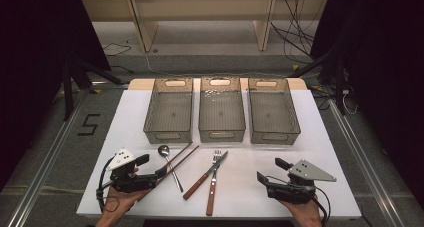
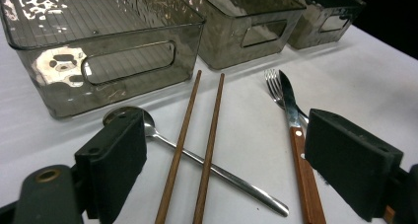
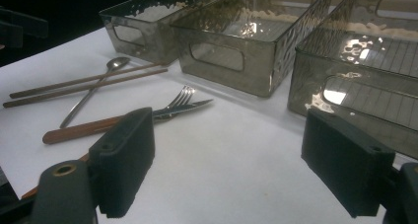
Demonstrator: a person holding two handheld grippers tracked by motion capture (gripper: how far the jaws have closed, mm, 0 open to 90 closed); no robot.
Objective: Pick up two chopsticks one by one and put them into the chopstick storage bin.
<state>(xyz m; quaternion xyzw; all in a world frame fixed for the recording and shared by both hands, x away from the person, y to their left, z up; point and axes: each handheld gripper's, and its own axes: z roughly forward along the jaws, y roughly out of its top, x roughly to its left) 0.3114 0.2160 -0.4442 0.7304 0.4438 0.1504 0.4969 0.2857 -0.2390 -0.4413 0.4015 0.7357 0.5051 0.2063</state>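
Cutlery lies on the white table (image 1: pixel 310 137) near its front edge. A metal spoon (image 1: pixel 163 150) crosses under a pair of brown chopsticks (image 1: pixel 183 154). To their right a wood-handled knife (image 1: pixel 196 186) and a wood-handled fork (image 1: pixel 211 194) cross each other. My left gripper (image 1: pixel 152 166) rests at the front left, open, its jaws wide around the chopsticks (image 2: pixel 185 130) and the spoon (image 2: pixel 222 173) without touching them. My right gripper (image 1: pixel 270 170) sits at the front right, open and holding nothing. From it I see the fork (image 3: pixel 180 97) and knife (image 3: pixel 79 130) off to the left.
Three smoky see-through bins stand side by side across the back of the table: left (image 1: pixel 168 112), middle (image 1: pixel 222 112), right (image 1: pixel 274 112). Each holds nothing and has handle cut-outs. Bare white table lies between the cutlery and my right gripper.
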